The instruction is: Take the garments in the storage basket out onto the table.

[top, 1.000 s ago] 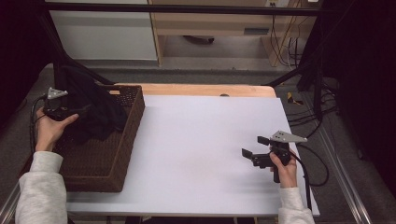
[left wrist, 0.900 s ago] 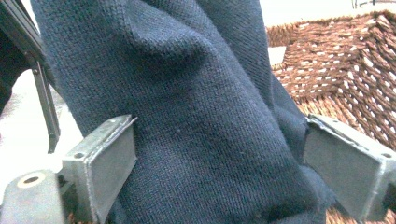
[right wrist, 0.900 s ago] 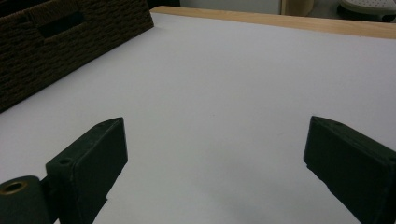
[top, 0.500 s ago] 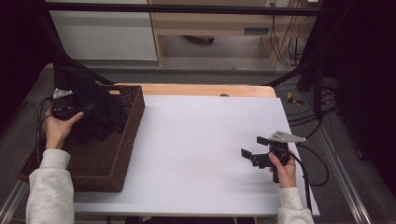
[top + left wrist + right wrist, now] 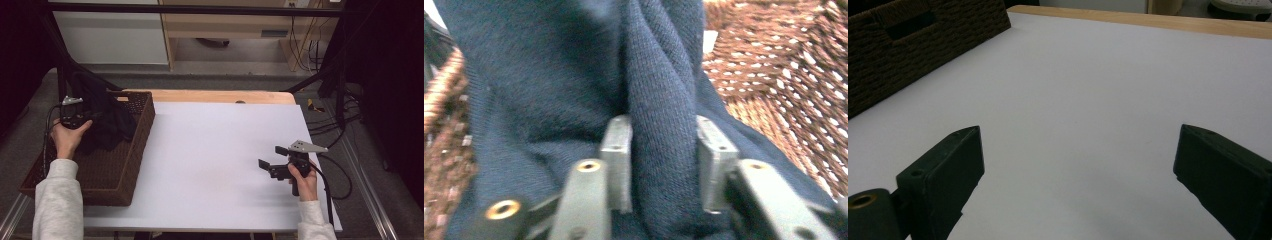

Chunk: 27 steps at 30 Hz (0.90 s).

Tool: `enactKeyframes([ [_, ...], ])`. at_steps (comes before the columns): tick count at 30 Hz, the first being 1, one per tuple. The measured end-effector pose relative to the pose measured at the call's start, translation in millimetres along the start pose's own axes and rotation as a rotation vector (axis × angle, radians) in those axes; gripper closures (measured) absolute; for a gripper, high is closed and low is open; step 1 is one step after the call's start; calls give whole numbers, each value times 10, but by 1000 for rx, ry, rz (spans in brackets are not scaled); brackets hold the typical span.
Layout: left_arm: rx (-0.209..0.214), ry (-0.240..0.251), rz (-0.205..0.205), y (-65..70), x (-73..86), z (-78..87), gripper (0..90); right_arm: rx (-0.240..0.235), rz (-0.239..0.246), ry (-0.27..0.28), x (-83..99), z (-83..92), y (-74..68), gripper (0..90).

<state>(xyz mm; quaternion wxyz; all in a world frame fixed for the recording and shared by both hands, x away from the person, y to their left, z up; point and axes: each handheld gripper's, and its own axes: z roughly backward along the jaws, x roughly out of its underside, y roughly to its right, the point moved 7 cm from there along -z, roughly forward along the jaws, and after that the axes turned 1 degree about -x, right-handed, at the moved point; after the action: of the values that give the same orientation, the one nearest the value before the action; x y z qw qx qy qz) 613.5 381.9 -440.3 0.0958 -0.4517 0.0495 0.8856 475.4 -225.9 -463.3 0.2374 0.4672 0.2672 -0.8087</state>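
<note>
Left tool [image 5: 664, 165] is closing its jaws, pinching a fold of dark knit [image 5: 549, 75] inside the basket [image 5: 120, 170] at left; knit's edges are cut off. Right tool [image 5: 272, 159] is hovering spread over the desk [image 5: 215, 150].

A dark navy knitted garment [image 5: 102, 117] lies bunched in the far end of a brown wicker basket [image 5: 112, 172] at the table's left side, heaped against the basket's far wall (one upright fold [image 5: 664, 130] of its ribbed cloth stands pinched together).
</note>
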Motion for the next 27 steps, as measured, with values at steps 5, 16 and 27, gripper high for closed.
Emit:
enactKeyframes([
  [5, 5, -31, -30, 40, 27, 13, 802, -1, -2, 3, -5, 9, 0, 63],
  [16, 14, 0, -31, 80, -43, 175, 822, -3, -2, 4, -7, 17, 0, 65],
  [27, 48, 66, -39, 151, -202, 486, 830, -5, 1, 8, -12, 24, -1, 69],
])
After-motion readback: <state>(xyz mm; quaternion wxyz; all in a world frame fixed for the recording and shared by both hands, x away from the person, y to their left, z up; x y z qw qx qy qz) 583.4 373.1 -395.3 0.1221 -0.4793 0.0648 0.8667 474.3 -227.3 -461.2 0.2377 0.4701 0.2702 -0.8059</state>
